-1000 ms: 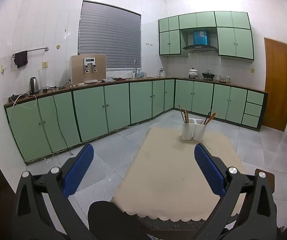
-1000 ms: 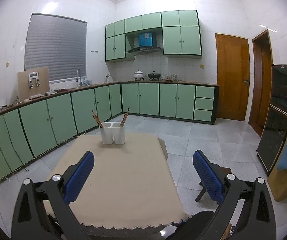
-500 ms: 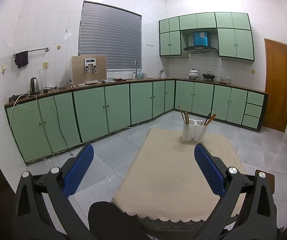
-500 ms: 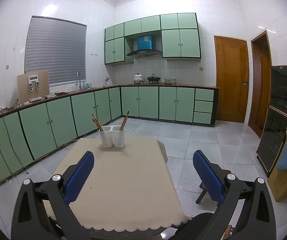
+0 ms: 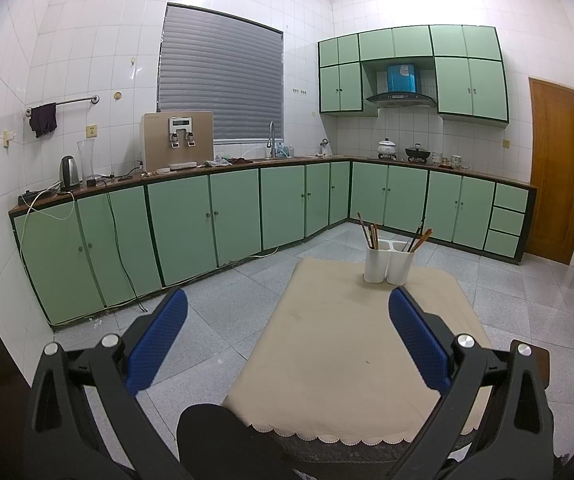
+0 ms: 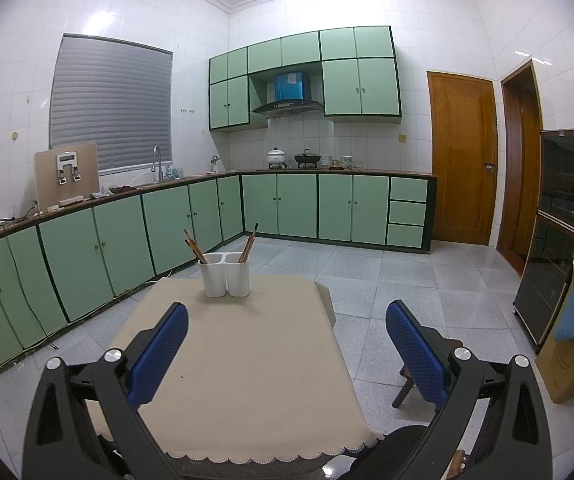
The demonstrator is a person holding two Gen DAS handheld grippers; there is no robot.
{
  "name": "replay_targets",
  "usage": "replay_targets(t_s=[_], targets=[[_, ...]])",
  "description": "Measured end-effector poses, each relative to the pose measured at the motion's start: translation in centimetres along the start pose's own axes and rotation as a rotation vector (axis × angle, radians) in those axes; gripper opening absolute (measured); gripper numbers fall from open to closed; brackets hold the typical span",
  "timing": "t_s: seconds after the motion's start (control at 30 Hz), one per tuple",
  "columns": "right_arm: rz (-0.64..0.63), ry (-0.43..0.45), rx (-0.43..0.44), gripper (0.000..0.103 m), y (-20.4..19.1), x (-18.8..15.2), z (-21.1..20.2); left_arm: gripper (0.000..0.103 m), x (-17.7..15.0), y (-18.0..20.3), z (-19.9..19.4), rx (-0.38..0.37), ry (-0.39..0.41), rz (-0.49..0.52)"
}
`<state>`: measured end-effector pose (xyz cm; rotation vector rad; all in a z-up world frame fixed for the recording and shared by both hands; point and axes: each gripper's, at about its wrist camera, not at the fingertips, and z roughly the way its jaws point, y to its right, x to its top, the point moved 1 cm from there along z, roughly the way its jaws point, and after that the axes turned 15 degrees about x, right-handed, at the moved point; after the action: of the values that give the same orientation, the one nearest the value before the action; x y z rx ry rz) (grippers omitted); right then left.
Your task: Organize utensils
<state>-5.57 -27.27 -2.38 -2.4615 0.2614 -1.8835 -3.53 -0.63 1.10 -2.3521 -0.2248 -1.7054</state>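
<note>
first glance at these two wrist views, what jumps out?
A white two-compartment utensil holder stands alone at the far end of the beige-clothed table, with chopsticks leaning out of both compartments. In the foreground, the left gripper and right gripper both hang open and hold nothing, blue pads spread wide. Mint-green cabinets wrap the room behind.

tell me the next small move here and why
Probably carry the right hand-held gripper forward toward the white two-cup holder at the table's far end. Both grippers are open and empty, well short of it, and chopsticks stand in both cups.
</note>
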Motion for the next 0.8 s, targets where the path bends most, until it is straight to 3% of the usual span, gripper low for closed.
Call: replay_targets(t_s=[0.8], targets=[[0.008, 0.002, -0.004, 0.097, 0.13, 0.11, -0.22, 0.098, 0.16, 0.01, -0.17, 0.001, 0.003, 0.001]])
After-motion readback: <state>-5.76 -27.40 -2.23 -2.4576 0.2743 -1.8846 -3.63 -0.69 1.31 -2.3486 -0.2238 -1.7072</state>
